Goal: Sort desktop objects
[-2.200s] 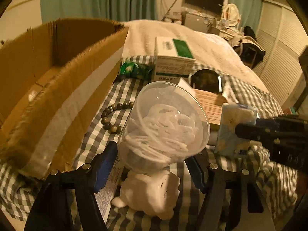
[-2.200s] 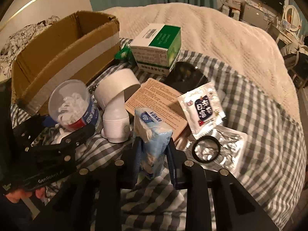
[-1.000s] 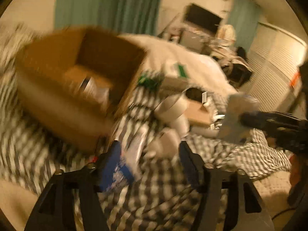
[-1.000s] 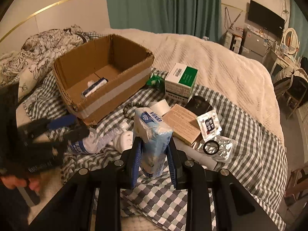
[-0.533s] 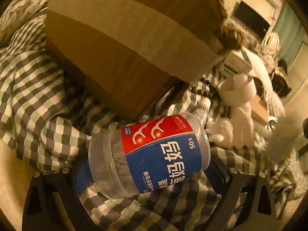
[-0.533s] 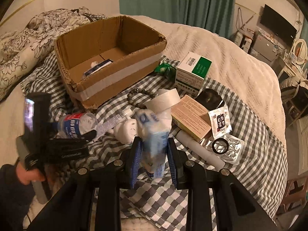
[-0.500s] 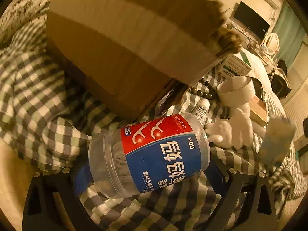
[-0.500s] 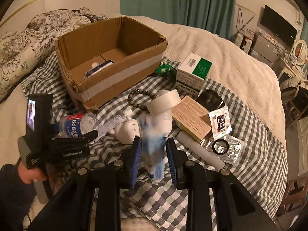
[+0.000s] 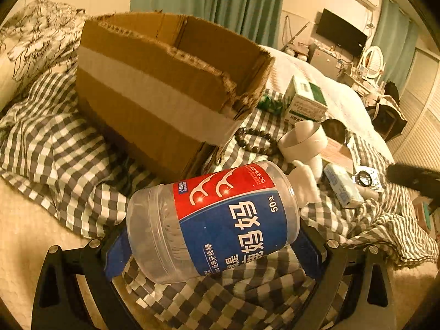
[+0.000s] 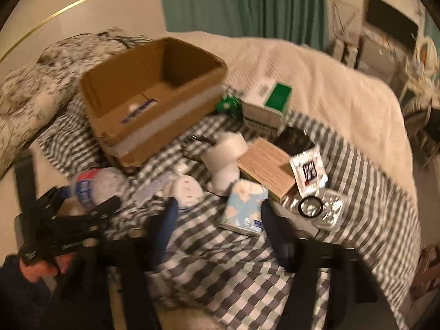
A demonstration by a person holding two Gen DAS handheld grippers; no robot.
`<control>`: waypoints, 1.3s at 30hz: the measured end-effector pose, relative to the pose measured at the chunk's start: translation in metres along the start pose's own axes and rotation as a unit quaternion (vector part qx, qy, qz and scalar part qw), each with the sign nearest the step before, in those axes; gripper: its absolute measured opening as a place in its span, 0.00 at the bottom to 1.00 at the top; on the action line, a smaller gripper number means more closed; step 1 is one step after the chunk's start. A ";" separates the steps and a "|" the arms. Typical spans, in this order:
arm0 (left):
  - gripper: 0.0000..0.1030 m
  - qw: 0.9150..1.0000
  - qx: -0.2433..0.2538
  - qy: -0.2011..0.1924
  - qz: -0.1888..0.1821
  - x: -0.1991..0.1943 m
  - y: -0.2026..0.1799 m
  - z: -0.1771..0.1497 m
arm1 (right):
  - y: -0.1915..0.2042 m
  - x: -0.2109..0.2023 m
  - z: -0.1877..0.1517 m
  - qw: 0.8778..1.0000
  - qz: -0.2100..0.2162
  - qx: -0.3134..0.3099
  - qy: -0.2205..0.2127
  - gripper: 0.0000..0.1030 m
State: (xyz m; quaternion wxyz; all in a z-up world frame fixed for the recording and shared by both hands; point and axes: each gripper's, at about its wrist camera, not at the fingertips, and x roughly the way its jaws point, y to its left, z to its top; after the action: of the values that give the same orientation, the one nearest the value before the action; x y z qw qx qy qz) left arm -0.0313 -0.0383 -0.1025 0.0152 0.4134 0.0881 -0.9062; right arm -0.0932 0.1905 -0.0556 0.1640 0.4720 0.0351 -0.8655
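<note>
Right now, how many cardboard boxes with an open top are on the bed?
1. The open cardboard box sits on the checked cloth, up left of the clutter. The green-and-white box to its right is closed. Nothing suggests another, though clutter could hide one.

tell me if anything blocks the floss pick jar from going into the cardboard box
Only the box's own near wall: the floss pick jar lies on the checked cloth between the left gripper's open jaws, outside the cardboard box, whose top is open.

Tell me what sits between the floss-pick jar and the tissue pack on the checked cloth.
In the right wrist view, a white figurine lies between the floss-pick jar and the tissue pack.
</note>
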 end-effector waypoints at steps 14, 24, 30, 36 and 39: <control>0.96 1.000 0.004 0.010 0.013 0.018 0.001 -0.004 | -0.045 0.089 0.002 0.990 0.029 0.109 0.090 0.60; 0.96 0.998 -0.019 -0.049 0.024 -0.027 0.015 0.011 | -0.031 0.044 0.001 0.996 -0.030 0.076 0.016 0.48; 0.96 0.997 -0.019 -0.072 -0.010 -0.054 0.020 0.046 | -0.006 -0.007 0.002 0.998 -0.006 0.052 -0.018 0.48; 0.97 0.993 0.023 -0.117 -0.011 -0.071 0.025 0.121 | 0.038 -0.049 0.038 0.997 0.050 0.012 -0.064 0.48; 0.97 0.992 0.039 -0.121 -0.004 -0.053 0.034 0.158 | 0.063 -0.049 0.073 0.994 0.079 0.007 -0.073 0.48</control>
State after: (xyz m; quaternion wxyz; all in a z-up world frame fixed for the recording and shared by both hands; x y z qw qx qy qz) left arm -0.1105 -0.1012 0.0341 0.0057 0.3010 0.0518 -0.9522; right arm -0.1077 0.1275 0.0317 0.2305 0.4096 -0.0203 -0.8824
